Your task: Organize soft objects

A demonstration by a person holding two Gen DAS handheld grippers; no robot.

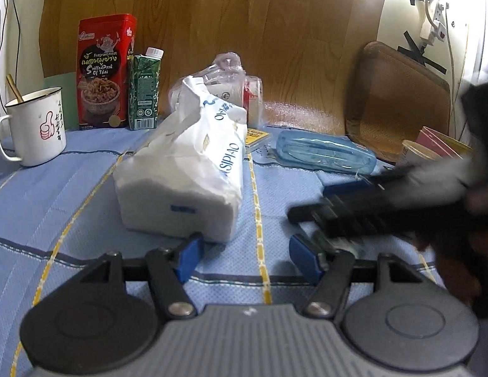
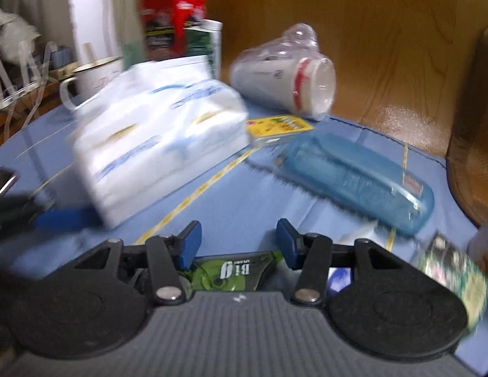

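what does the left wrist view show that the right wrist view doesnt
Only the left wrist view shows the gold spoon standing in the white enamel mug, the brown tray leaning against the wall, the paper cups at the right edge, and the wall socket.

Only the right wrist view shows the green correction tape lying under the right gripper.

Both show the white tissue pack, red pork tin, green carton, bagged cup, yellow card box, blue case and blue tablecloth.
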